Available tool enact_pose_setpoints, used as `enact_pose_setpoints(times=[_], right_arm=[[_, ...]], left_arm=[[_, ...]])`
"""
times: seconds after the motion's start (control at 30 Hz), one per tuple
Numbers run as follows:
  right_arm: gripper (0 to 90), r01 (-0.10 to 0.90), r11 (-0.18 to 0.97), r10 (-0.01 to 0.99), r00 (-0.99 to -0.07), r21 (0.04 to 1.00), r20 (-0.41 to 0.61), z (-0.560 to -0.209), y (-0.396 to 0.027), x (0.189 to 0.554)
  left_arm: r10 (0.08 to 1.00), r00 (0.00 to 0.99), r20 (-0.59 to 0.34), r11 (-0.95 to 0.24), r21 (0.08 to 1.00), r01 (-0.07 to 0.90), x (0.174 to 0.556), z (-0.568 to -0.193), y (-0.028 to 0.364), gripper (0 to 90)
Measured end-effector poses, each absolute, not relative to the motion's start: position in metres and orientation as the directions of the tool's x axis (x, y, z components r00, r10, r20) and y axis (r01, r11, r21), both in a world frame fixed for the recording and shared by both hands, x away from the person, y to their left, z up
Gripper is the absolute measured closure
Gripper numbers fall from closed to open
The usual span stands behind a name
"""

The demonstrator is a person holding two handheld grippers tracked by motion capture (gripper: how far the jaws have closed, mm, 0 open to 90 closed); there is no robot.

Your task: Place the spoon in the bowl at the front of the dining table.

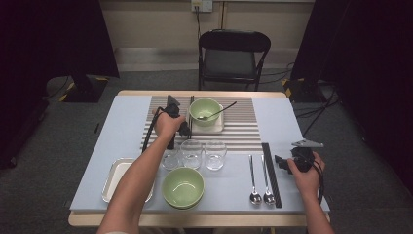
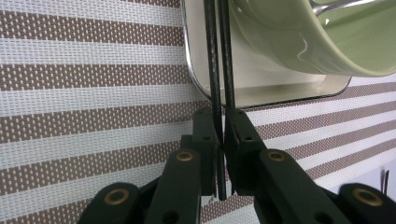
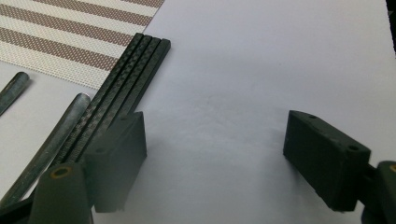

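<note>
We have a pair of black chopsticks (image 2: 219, 88) pinched between the pads of our left gripper (image 2: 221, 140), jaws nearly closed on the two thin sticks. They lie on the striped placemat (image 2: 84, 93), just beside the left edge of the small white tray (image 2: 261, 93) that carries the green bowl (image 2: 299, 42) with its spoon (image 1: 216, 112). In the high view our left hand (image 1: 168, 123) sits over the mat on the far side of the three glasses (image 1: 194, 154).

We judge the step to be setting this pair down beside the tray. To do it well, we keep the sticks parallel to the tray's edge and flat on the mat before letting go. We open the jaws slowly and evenly, so neither pad drags a stick sideways or rolls one onto the tray's rim. Then we lift straight up and away, watching the cable near the glasses.

Our right gripper (image 3: 215, 158) rests near the right edge of the table (image 3: 261, 56), jaws wide apart and holding nothing. A second bundle of chopsticks (image 3: 126, 88) lies just beside its left pad, with two spoons (image 1: 260, 180) beyond. We keep that hand quiet until the left is clear.
</note>
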State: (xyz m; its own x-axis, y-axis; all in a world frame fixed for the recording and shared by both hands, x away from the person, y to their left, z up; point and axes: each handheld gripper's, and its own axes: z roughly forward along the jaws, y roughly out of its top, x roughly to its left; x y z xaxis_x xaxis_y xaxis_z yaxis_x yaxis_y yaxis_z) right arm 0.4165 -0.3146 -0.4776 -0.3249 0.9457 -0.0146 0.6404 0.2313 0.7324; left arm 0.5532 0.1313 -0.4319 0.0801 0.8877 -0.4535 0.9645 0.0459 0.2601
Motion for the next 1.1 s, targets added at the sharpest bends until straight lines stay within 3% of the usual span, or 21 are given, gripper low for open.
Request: enact_pose_setpoints(times=[1.1], right_arm=[[20.2, 0.641, 0.230, 0.946, -0.325, 0.732, -0.013, -0.4776, -0.3146, 0.4165]], left_arm=[[0.891, 0.065, -0.450, 0.070, 0.278, 0.958, 0.5542, -0.4339, 0.1293, 85.6]])
